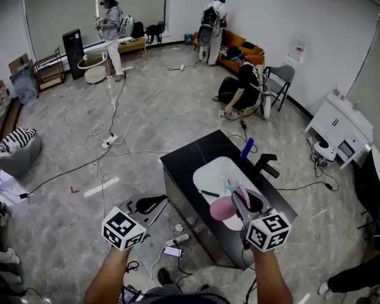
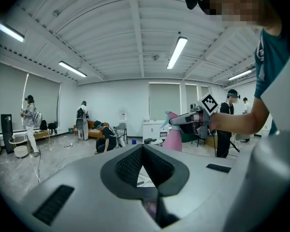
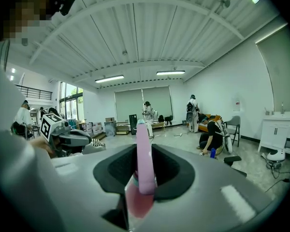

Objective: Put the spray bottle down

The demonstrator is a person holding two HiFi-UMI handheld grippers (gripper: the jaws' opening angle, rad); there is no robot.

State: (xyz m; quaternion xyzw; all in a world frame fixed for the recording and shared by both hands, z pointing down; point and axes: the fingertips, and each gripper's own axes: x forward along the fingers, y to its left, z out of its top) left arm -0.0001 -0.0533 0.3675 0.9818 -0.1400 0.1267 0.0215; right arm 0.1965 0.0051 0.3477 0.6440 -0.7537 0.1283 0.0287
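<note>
A pink spray bottle [image 1: 223, 208] hangs over the white sink [image 1: 216, 172], which is set in a black counter [image 1: 185, 161]. My right gripper [image 1: 237, 196] is shut on the bottle's head. In the right gripper view the pink neck [image 3: 144, 164] stands upright between the jaws of that gripper [image 3: 144, 151]. My left gripper [image 1: 159, 201] is beside the counter's left edge, jaws together and nothing in them. In the left gripper view its tips [image 2: 143, 147] meet, and the bottle [image 2: 173, 137] shows to the right in the right gripper [image 2: 183, 121].
A black faucet [image 1: 266, 164] and a blue bottle [image 1: 247, 147] stand at the sink's far side. Cables and a power strip [image 1: 109, 141] cross the floor. A person crouches by a chair [image 1: 280, 81]; others stand at the back. A white cabinet [image 1: 339, 126] is at the right.
</note>
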